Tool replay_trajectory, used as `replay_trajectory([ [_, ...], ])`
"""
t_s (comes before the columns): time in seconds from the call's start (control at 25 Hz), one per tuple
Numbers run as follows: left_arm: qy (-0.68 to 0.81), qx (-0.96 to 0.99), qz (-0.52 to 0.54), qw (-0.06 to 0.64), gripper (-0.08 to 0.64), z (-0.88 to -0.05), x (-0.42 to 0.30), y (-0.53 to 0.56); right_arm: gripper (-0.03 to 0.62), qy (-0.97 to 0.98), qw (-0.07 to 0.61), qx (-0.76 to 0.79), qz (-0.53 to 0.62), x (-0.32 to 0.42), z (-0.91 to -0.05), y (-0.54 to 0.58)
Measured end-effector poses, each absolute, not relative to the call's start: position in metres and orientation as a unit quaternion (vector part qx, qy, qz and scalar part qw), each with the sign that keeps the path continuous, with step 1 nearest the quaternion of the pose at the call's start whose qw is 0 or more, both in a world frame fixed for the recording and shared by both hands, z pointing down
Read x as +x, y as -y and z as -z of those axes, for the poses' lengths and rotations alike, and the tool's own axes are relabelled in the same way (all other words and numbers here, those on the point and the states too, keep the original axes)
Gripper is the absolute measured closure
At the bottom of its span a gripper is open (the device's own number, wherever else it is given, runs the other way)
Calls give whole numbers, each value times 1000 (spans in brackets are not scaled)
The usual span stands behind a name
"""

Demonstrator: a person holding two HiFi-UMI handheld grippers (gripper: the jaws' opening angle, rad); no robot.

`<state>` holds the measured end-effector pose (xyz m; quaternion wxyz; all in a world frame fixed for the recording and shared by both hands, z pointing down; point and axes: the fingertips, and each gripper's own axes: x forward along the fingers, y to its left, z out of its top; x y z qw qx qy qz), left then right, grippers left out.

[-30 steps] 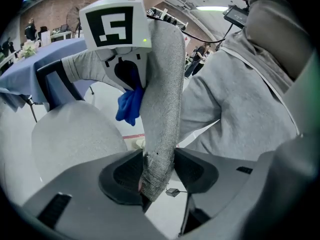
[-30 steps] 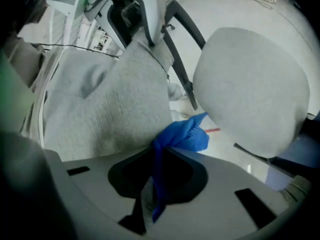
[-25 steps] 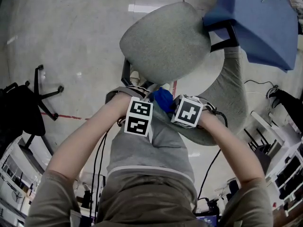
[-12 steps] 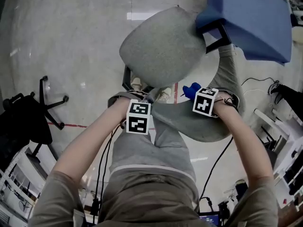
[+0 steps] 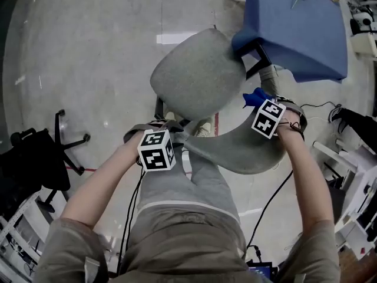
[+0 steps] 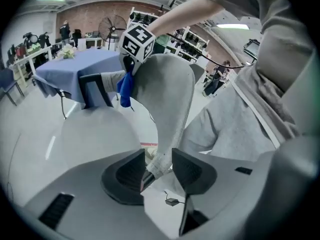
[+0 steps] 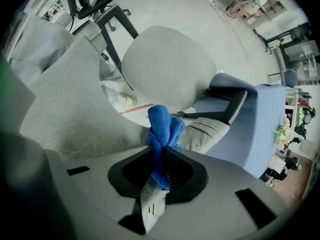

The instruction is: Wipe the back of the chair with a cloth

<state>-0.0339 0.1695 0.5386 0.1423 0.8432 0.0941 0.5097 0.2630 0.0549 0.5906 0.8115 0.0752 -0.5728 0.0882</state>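
Observation:
The grey office chair shows its seat [image 5: 197, 75] and its curved back [image 5: 235, 149] in the head view, just in front of the person's legs. My left gripper [image 6: 157, 166] has the back's left edge [image 6: 167, 94] between its jaws, which are closing on it with the pads touching the fabric. My right gripper [image 7: 160, 169] is shut on a bunched blue cloth [image 7: 162, 126]. It holds the cloth [image 5: 254, 97] at the right end of the back's top edge, beside the armrest [image 7: 225, 96]. The cloth [image 6: 125, 86] also shows hanging under the right gripper's marker cube [image 6: 136, 40].
A table under a blue cover [image 5: 294, 22] stands close to the chair's right side. Another chair's black wheeled base [image 5: 65, 140] is on the floor at the left. Cables run down past the legs, and shelves and clutter line the right edge.
My right gripper has carried the blue cloth from the middle of the chair back to its right end. My left gripper has shifted slightly left, staying at the back's left edge.

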Motion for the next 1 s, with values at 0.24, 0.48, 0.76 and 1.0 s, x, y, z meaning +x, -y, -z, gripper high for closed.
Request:
replay_trajectory([
  [0.24, 6, 881, -456, 126, 423, -483, -33, -121, 520, 666, 705, 210, -124, 236, -528, -26],
  [0.48, 107, 913, -387, 77, 442, -408, -24, -66, 520, 755, 558, 326, -114, 196, -431, 7],
  [0.76, 195, 927, -316, 49, 469, -331, -19, -16, 520, 813, 399, 415, -88, 152, -318, 29],
  [1.0, 277, 932, -229, 43, 485, -262, -27, 18, 520, 829, 258, 490, -78, 139, -228, 38],
])
